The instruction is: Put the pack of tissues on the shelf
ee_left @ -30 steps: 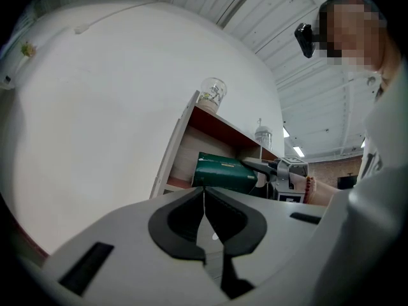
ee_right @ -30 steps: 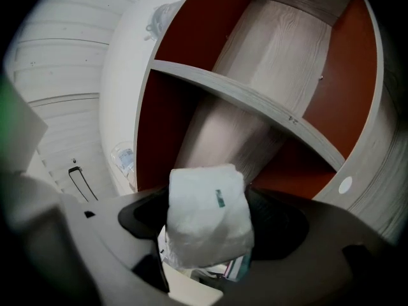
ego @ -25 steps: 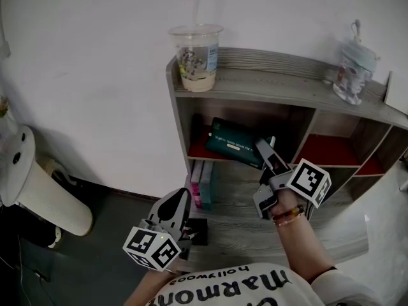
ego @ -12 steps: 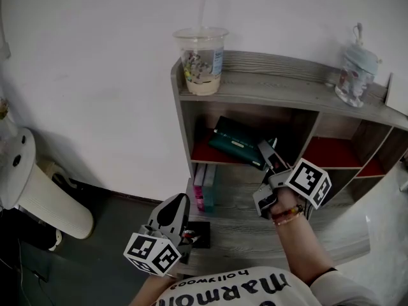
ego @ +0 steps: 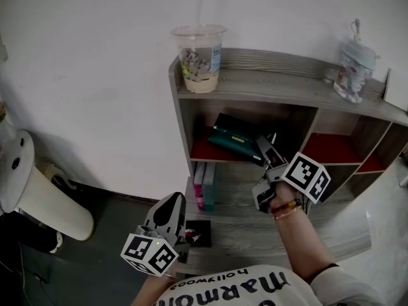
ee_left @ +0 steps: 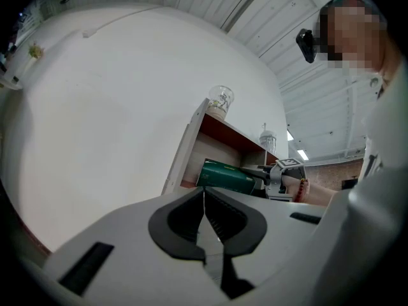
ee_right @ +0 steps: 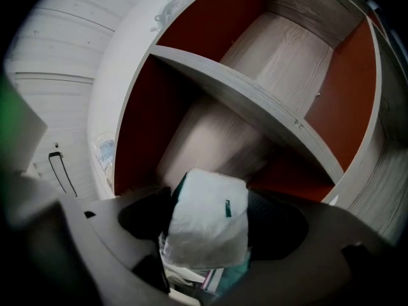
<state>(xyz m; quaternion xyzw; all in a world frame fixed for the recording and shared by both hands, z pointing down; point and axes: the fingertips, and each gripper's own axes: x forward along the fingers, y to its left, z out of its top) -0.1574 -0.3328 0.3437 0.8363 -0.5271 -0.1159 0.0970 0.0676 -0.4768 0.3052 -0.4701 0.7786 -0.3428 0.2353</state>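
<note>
At the upper left compartment (ego: 203, 150) of the shelf (ego: 274, 85), the right gripper (ego: 262, 146) is closed on one end of the pack of tissues (ego: 231, 139). The pack juts tilted into the compartment's mouth, above its red floor, and I cannot tell whether it touches. From the right gripper view, the wrapper bulges pale between the two jaws, squeezed where they bite. The left gripper (ego: 171, 203) hangs low beside the shelf's front, jaws pressed together on nothing. I judge the pack light and soft, with a film wrapper smooth enough to slip. A hold across the narrow end, as here, suits it, with only modest pressure; nothing in it should break. A lidded cup (ego: 197, 56) and a small bottle (ego: 352, 69) stand on the top board, well apart from the pack.
</note>
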